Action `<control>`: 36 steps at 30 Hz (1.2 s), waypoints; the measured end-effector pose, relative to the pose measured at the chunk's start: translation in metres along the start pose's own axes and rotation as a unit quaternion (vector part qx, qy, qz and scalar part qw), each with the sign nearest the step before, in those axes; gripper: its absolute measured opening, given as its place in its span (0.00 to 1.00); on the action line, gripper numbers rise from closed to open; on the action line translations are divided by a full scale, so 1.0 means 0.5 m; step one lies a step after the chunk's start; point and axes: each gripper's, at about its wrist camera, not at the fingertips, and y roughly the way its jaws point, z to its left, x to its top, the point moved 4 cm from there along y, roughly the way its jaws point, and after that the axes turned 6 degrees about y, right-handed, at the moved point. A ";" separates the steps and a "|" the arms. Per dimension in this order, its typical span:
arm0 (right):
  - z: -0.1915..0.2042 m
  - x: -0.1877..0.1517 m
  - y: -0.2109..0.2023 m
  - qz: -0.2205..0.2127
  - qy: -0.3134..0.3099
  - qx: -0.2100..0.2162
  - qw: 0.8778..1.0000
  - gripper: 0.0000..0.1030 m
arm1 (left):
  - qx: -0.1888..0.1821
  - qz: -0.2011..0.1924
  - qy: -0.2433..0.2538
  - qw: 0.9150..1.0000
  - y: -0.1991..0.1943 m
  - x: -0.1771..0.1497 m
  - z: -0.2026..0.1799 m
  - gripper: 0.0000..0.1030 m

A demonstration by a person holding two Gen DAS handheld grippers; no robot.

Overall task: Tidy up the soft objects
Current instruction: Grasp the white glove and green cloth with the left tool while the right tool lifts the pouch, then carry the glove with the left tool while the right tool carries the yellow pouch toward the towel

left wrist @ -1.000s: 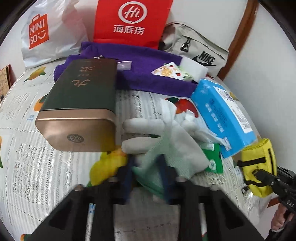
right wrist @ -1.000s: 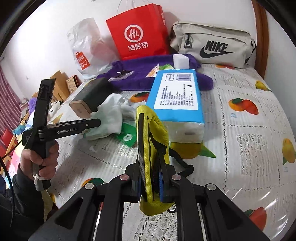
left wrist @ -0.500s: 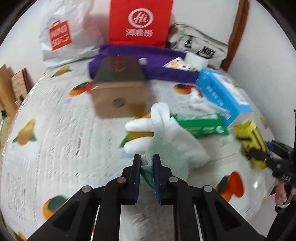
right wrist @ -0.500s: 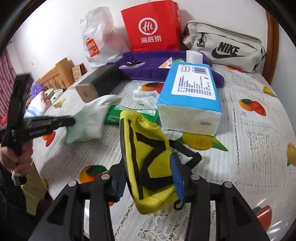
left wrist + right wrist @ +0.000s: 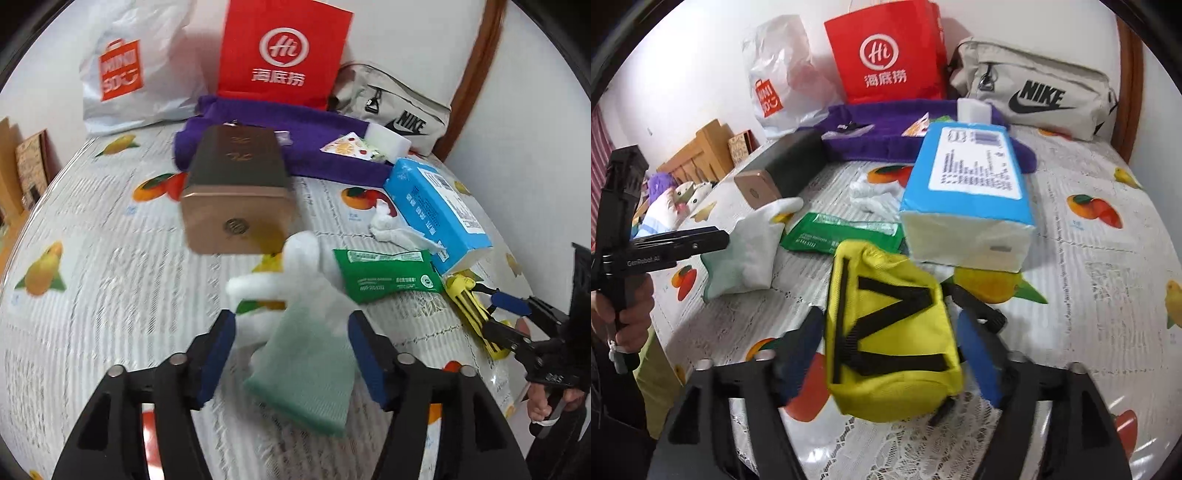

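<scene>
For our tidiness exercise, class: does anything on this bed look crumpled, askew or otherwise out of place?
Yes. A crumpled white tissue lies loose on the bedcover beside the blue tissue pack, apparently pulled out. The white glove lies rumpled between the opening left claw pads, which are clear of it.

A fruit-print bedcover [image 5: 1089, 236] is spread over the bed. On it are laid a glove [image 5: 306, 332], yellow pouch [image 5: 890, 332], tissue pack [image 5: 971, 206], green packet [image 5: 388, 273], tin [image 5: 236, 199] and purple towel [image 5: 314, 155].

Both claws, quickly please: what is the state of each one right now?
Left claw: opening, pads off the white glove lying between them.
Right claw: opening, pads off the yellow pouch between them.
</scene>
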 end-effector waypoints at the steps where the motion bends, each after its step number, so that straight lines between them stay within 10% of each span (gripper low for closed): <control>1: 0.001 0.000 0.004 0.001 0.000 -0.001 1.000 0.76 | 0.003 0.005 0.011 1.000 0.014 0.004 -0.011 0.62; 15: 0.020 -0.019 0.065 0.022 -0.042 -0.048 0.998 0.70 | 0.056 0.021 0.075 0.995 0.084 -0.007 -0.048 0.84; 26: 0.012 -0.028 0.046 0.008 -0.038 -0.051 0.998 0.53 | 0.052 0.005 0.095 0.994 0.059 -0.019 -0.076 0.16; 36: -0.022 -0.032 0.002 0.004 0.006 -0.045 0.999 0.49 | 0.006 0.011 -0.001 1.000 0.019 -0.016 -0.021 0.14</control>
